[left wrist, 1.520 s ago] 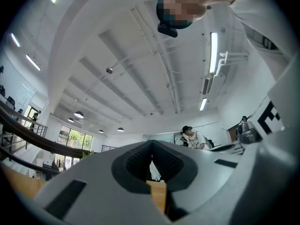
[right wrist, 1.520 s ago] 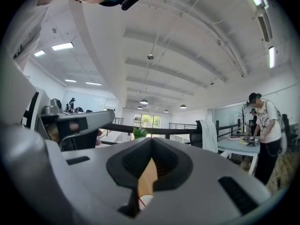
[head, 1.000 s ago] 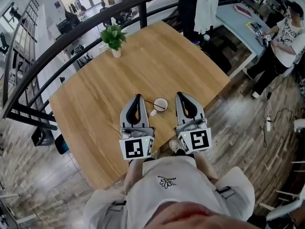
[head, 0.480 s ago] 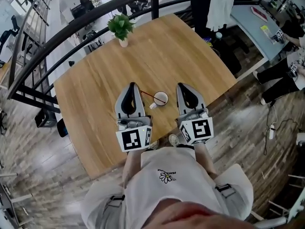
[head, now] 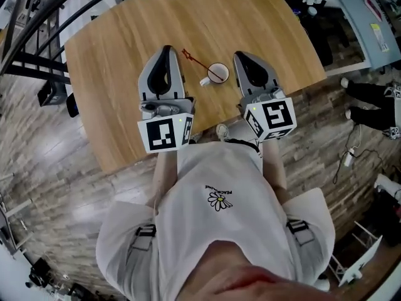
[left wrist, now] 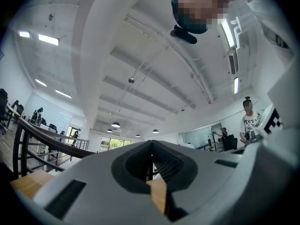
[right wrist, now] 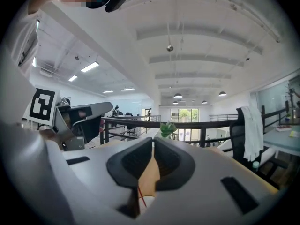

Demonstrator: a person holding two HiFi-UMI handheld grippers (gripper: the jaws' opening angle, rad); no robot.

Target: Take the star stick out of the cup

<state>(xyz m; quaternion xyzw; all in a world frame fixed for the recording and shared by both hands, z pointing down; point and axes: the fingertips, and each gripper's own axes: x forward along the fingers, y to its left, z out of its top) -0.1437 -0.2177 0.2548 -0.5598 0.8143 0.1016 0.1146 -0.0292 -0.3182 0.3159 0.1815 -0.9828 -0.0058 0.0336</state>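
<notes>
- The bench has plenty of bare wood around the cup. From where I stand, the open stretch on the left looks like the natural place to lay the stick once it is out.
- The two claws sit low at the near edge, one on each side of the cup, and neither touches it. The left claw has its jaws closed together on nothing. The right claw is likewise closed and empty. Whichever goes for the stick must open first.
- The cup stands upright between them, with its handle turned toward the left claw. It looks light, so I'd steady it with the right claw against its side. Otherwise a pull on the stick may drag or tip it.
- The star stick is thin and red. Its lower end is in the cup, and it leans out to the left with the star over the bench, just ahead of the left claw's tip. That claw is nearer. It should pinch the shaft below the star and draw along the lean, not straight up.
</notes>
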